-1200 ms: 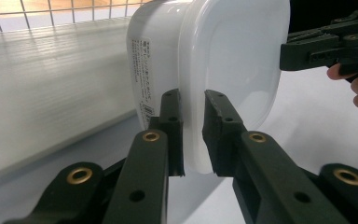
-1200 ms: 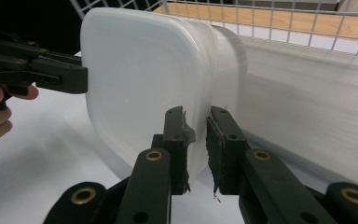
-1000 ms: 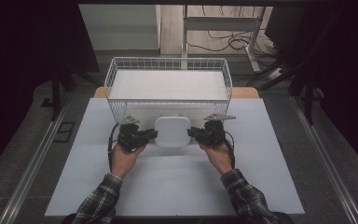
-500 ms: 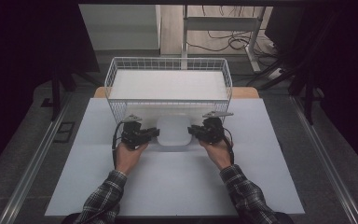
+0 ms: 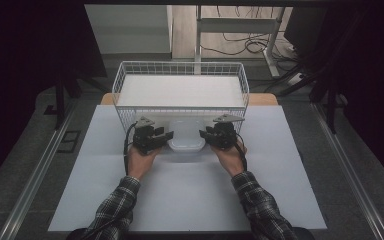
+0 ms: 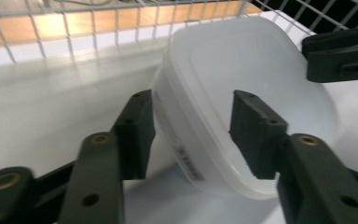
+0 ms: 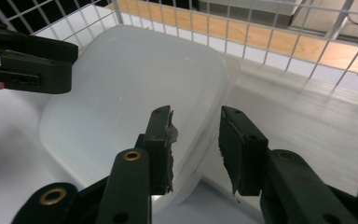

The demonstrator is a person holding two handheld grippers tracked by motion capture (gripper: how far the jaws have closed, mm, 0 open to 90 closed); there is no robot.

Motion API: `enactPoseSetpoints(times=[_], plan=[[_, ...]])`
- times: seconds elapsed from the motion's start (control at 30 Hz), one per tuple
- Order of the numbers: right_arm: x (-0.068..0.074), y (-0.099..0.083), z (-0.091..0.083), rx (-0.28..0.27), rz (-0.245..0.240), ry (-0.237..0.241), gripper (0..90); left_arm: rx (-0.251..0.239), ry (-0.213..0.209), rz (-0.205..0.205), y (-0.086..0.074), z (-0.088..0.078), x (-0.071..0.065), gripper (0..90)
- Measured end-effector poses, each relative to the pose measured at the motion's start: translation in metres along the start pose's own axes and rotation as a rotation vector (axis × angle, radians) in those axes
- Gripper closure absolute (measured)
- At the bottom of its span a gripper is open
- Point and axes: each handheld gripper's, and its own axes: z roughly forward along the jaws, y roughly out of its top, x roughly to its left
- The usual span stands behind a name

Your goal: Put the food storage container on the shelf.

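Note:
A white plastic container (image 5: 186, 136) with a lid rests on the table just in front of the wire basket (image 5: 180, 67). My left gripper (image 5: 166, 136) is at its left side and my right gripper (image 5: 203, 135) at its right. In the left gripper view the jaws have just been opening; my left gripper (image 6: 193, 126) straddles the container (image 6: 242, 60) rim with gaps at both pads. In the right gripper view my right gripper (image 7: 196, 140) has also just been opening, and the container (image 7: 121, 84) edge sits loosely between its fingers.
The white wire basket stands directly behind the container, its front wall (image 6: 88, 23) close to both grippers. A white mat (image 5: 190, 195) covers the table toward the person. A wooden table edge (image 5: 262, 99) shows beside the basket.
The container has come down from a raised hold onto the table by the basket. Both grippers' jaws have spread apart from its edges.

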Motion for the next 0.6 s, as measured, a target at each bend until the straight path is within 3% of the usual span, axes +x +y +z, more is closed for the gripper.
enactPoseSetpoints(times=[0.2, 0.23, 0.27, 0.3, 0.37, 0.47, 0.53, 0.6], plan=[[-0.006, 0.004, 0.005, -0.013, 0.032, -0.004, 64.0, 0.009, 0.073, 0.025, 0.012, 0.007, -0.001, 44.8], [-0.007, 0.005, 0.005, -0.011, 0.037, 0.005, 66.7, 0.016, 0.073, 0.031, 0.014, 0.007, -0.001, 37.8], [-0.008, 0.006, 0.005, -0.010, 0.035, 0.007, 68.4, -0.005, 0.044, 0.019, 0.016, 0.004, 0.000, 36.2], [-0.008, 0.006, 0.005, -0.010, 0.035, 0.007, 68.4, -0.005, 0.044, 0.019, 0.016, 0.004, 0.000, 34.9], [-0.008, 0.008, 0.000, -0.016, 0.025, 0.026, 75.2, -0.033, -0.013, -0.024, 0.018, -0.004, 0.002, 30.3], [-0.008, 0.009, -0.005, -0.016, 0.024, 0.043, 80.8, -0.034, -0.037, -0.025, 0.017, -0.010, -0.001, 26.3], [-0.006, 0.008, -0.009, -0.017, 0.024, 0.050, 85.5, -0.033, -0.057, -0.004, 0.015, -0.017, -0.005, 22.9], [-0.004, 0.006, -0.017, -0.019, 0.026, 0.067, 88.9, -0.024, -0.097, -0.004, 0.011, -0.026, -0.010, 17.7]])
